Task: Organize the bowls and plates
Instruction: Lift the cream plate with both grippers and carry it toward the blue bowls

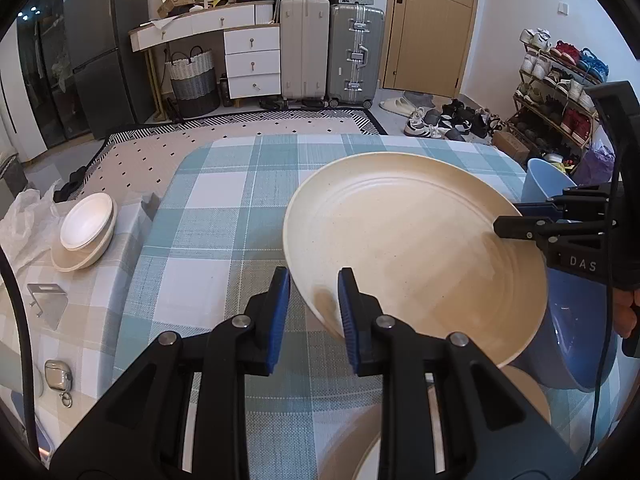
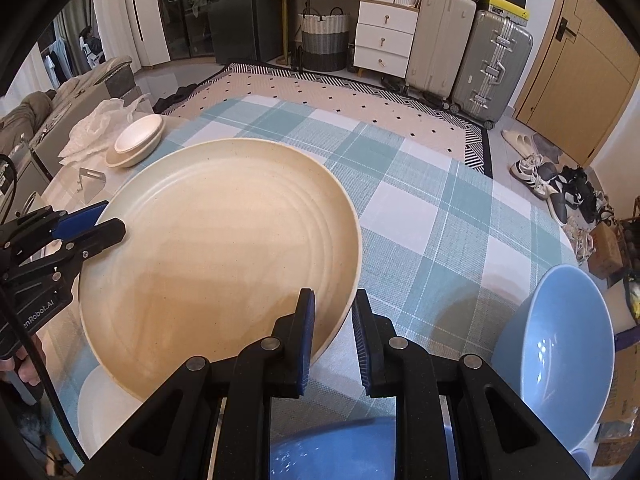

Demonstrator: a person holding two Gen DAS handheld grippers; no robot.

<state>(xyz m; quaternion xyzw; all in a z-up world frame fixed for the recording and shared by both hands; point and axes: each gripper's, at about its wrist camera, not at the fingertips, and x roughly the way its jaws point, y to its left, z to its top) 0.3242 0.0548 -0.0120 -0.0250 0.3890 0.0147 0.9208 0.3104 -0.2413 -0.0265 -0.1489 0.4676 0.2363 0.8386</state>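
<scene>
A large cream plate hangs tilted above the checked tablecloth, gripped at two opposite points of its rim. My left gripper is shut on the near left rim, which runs between its blue pads. It shows in the right wrist view as the left gripper clamped on the plate's left edge. My right gripper is shut on the near right rim, and it enters the left wrist view as the right gripper. A stack of cream bowls sits at the table's far left.
A blue bowl stands at the right, beside a second blue bowl under my right gripper. Another pale plate lies below the held one. A metal bracket and an earbud case lie at the left edge.
</scene>
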